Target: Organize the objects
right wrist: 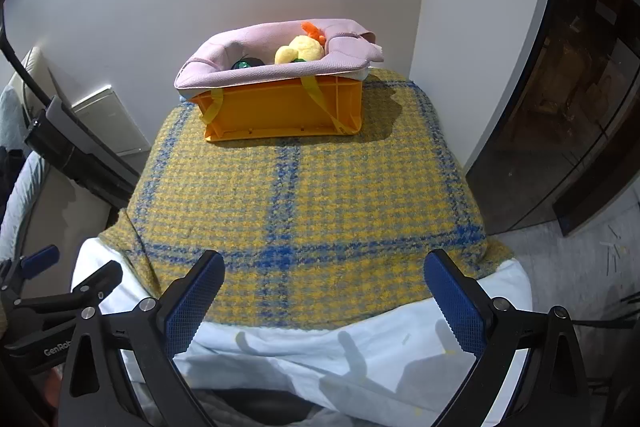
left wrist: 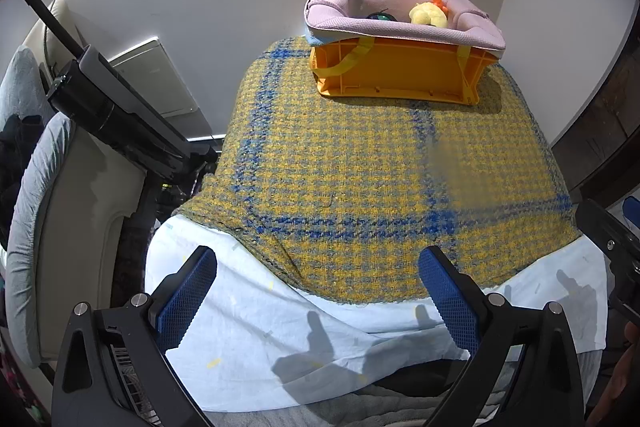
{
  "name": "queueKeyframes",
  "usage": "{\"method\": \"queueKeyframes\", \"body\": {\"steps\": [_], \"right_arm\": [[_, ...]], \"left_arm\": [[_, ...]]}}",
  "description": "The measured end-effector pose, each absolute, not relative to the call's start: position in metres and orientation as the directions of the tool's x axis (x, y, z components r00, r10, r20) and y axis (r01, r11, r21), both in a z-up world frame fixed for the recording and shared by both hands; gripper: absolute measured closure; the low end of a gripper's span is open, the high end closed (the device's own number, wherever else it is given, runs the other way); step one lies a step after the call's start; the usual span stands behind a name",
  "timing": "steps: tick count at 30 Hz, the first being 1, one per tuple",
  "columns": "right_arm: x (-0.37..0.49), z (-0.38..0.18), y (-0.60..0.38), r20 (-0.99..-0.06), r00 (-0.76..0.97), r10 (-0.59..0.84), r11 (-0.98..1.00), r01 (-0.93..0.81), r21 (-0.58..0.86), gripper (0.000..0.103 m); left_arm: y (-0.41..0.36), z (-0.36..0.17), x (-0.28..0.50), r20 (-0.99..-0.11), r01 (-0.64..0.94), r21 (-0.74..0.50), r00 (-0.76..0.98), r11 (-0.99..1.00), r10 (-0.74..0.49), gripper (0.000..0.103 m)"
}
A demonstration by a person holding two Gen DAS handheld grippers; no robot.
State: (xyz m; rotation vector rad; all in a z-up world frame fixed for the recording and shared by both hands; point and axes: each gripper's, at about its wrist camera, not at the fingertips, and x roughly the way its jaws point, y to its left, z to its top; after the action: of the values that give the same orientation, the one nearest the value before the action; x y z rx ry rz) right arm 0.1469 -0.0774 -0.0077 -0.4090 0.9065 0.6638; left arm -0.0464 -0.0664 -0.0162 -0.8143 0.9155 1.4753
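An orange plastic crate (left wrist: 396, 73) (right wrist: 280, 109) lined with a pink cloth (left wrist: 360, 25) (right wrist: 256, 73) stands at the far end of a table under a yellow-and-blue checked blanket (left wrist: 352, 163) (right wrist: 304, 195). Inside lie a yellow plush toy with an orange tuft (left wrist: 428, 14) (right wrist: 300, 50) and a dark green object (left wrist: 380, 17) (right wrist: 244, 64). My left gripper (left wrist: 318, 259) is open and empty above the table's near edge. My right gripper (right wrist: 324, 263) is open and empty beside it. The left gripper also shows at the right wrist view's left edge (right wrist: 60, 279).
A pale blue sheet (left wrist: 280, 331) (right wrist: 320, 351) hangs under the blanket at the near edge. A black stand (left wrist: 116, 107) (right wrist: 76, 151) and a cushioned chair (left wrist: 48, 219) are left of the table. A dark cabinet (right wrist: 560, 107) stands to the right. A white wall is behind.
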Motion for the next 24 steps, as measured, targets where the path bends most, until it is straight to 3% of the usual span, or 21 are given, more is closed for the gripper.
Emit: {"method": "queueKeyframes", "body": {"steps": [24], "right_arm": [[0.1461, -0.0061, -0.0768, -0.826, 0.435, 0.359, 0.73, -0.682, -0.042, 0.003]], "left_arm": [[-0.0665, -0.0147, -0.0481, -0.884, -0.996, 0.092, -0.089, -0.017, 0.459, 0.0]]}}
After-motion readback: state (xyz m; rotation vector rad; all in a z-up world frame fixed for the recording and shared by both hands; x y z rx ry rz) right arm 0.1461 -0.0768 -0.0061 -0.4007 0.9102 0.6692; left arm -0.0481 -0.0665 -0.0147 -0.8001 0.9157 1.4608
